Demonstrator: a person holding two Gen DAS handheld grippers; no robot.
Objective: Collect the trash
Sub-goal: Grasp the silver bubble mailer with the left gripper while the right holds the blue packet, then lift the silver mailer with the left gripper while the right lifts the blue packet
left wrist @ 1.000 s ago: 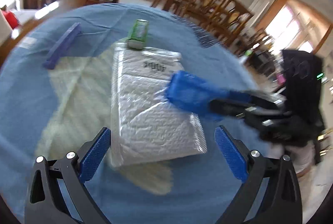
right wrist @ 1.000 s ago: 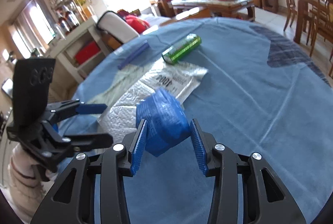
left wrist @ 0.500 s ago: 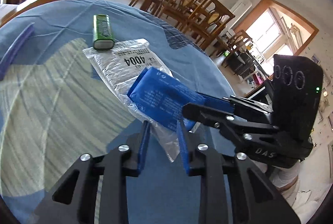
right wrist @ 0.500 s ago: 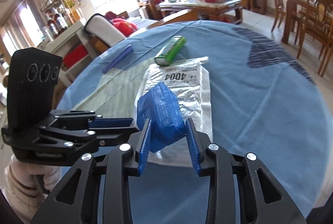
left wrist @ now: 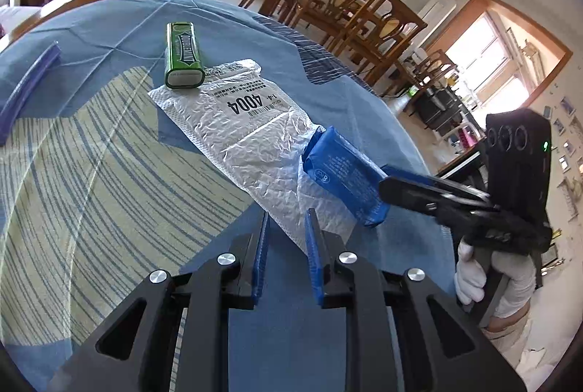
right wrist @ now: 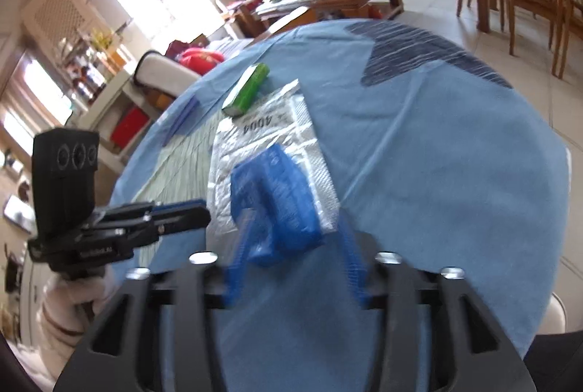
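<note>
While the near corner of the silver bubble mailer (left wrist: 255,140) was clenched between the left gripper (left wrist: 288,228) jaws, the blue packet (right wrist: 280,195) was being released between the opening right gripper (right wrist: 295,246) jaws, apparently onto the mailer for collection.

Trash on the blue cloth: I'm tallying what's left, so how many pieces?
4: green pack at the far side, silver mailer beside it, blue packet on the mailer's near end, blue strip apart at the left.
</note>
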